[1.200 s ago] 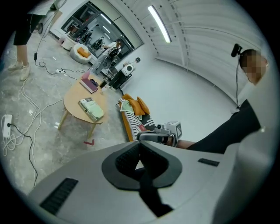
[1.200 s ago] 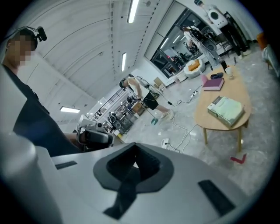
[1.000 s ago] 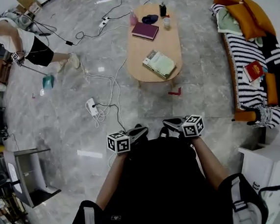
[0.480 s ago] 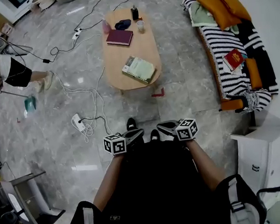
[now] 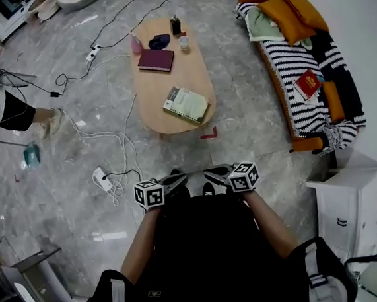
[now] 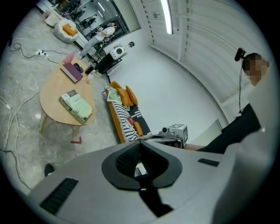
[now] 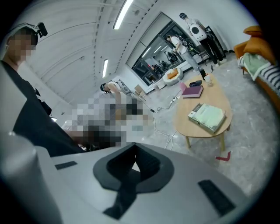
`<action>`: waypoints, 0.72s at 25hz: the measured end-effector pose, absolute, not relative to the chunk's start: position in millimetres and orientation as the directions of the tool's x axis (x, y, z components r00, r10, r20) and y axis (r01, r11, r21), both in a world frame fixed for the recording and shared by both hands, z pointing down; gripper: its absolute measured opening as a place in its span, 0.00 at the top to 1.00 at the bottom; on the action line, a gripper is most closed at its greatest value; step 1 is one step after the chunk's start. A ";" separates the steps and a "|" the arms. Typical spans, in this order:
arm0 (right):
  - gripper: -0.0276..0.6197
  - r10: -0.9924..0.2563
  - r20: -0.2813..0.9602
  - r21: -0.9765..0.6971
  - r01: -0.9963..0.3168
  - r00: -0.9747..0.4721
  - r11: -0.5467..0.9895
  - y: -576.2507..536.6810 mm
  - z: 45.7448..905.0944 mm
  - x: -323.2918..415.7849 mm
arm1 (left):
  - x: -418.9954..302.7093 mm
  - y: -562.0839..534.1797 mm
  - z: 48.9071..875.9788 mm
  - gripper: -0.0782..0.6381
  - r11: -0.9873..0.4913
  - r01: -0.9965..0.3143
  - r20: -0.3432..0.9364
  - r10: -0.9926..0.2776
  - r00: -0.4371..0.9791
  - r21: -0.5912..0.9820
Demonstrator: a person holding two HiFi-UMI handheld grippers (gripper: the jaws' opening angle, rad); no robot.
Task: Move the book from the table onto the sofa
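Step in hand: the approach; no book is lifted yet.
Left gripper (image 5: 181, 179): jaws pressed together with nothing between them, held low in front of the person's body.
Right gripper (image 5: 211, 175): jaws likewise closed and empty, just beside the left pair.
Pale green book (image 5: 185, 105): lies flat at the near end of the oval wooden table (image 5: 169, 82), straight ahead of both jaws and well apart from them.
Maroon book (image 5: 156, 60): farther along the same table; I cannot tell which book the task means.
Striped sofa (image 5: 302, 59): ahead and off to the right of the right jaws, with a red book (image 5: 307, 84) already on its seat.
Next move: probably close the gap to the table, open one pair of jaws, and work a jaw under a book's edge.
Watch: the white power strip (image 5: 102, 178) and its cables lie ahead-left of the left jaws.
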State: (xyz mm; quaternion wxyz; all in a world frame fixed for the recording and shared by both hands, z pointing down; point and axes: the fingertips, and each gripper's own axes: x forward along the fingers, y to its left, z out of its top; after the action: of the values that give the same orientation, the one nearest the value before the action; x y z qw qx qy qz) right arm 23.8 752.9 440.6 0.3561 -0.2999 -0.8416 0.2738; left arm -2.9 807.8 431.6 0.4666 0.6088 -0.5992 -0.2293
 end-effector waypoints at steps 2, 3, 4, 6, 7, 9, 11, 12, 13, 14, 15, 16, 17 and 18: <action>0.95 0.699 0.445 -0.663 0.319 -0.560 0.677 759.9 440.7 7.4 | -23.1 813.2 431.8 0.88 0.150 -0.517 0.273 -0.946 0.172 0.843; 0.95 0.697 0.449 -0.656 0.323 -0.559 0.682 762.4 440.5 -0.9 | -32.7 815.8 432.0 0.88 0.147 -0.517 0.270 -0.948 0.170 0.843; 0.95 0.694 0.452 -0.651 0.325 -0.561 0.686 764.3 440.0 -9.1 | -41.8 818.2 432.2 0.88 0.144 -0.518 0.267 -0.949 0.170 0.843; 0.95 0.685 0.454 -0.642 0.324 -0.570 0.695 766.9 438.3 -23.9 | -58.3 822.8 432.7 0.88 0.138 -0.519 0.260 -0.950 0.171 0.843; 0.95 0.679 0.455 -0.637 0.321 -0.577 0.700 767.9 437.2 -30.1 | -65.5 825.0 432.9 0.88 0.134 -0.520 0.257 -0.951 0.172 0.844; 0.95 0.661 0.458 -0.628 0.310 -0.594 0.713 768.4 435.8 -40.3 | -77.8 829.0 433.3 0.88 0.124 -0.524 0.253 -0.950 0.183 0.843; 0.95 0.641 0.462 -0.619 0.294 -0.613 0.728 766.8 435.1 -49.0 | -88.2 831.5 433.9 0.88 0.113 -0.533 0.256 -0.945 0.203 0.838; 0.95 0.631 0.464 -0.615 0.286 -0.622 0.735 765.5 434.9 -52.7 | -92.4 832.0 434.2 0.88 0.107 -0.538 0.258 -0.942 0.213 0.836; 0.95 0.622 0.466 -0.612 0.278 -0.629 0.740 764.0 435.1 -55.3 | -95.6 832.3 434.6 0.88 0.102 -0.543 0.260 -0.940 0.223 0.834; 0.95 0.614 0.469 -0.610 0.269 -0.635 0.745 762.3 436.0 -56.6 | -97.7 832.4 435.1 0.88 0.098 -0.545 0.261 -0.937 0.231 0.833; 0.95 0.606 0.472 -0.609 0.260 -0.640 0.749 760.3 437.5 -56.9 | -99.2 832.3 435.8 0.88 0.094 -0.547 0.262 -0.935 0.237 0.832; 0.95 0.599 0.477 -0.608 0.251 -0.643 0.753 758.0 439.3 -56.5 | -100.5 831.8 436.2 0.88 0.091 -0.547 0.261 -0.934 0.242 0.832; 0.95 0.592 0.482 -0.607 0.241 -0.646 0.757 755.6 441.0 -56.2 | -101.9 831.2 436.4 0.88 0.088 -0.547 0.260 -0.934 0.246 0.832; 0.95 0.585 0.487 -0.605 0.232 -0.649 0.761 753.4 442.3 -56.1 | -103.5 830.7 436.3 0.88 0.085 -0.548 0.259 -0.933 0.249 0.832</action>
State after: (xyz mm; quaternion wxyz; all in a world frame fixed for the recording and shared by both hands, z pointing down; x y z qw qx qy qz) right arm -56.1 753.4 442.3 0.3473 -0.2344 -0.8718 0.2537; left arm -103.5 830.7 436.3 0.4592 0.6430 -0.5758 -0.2101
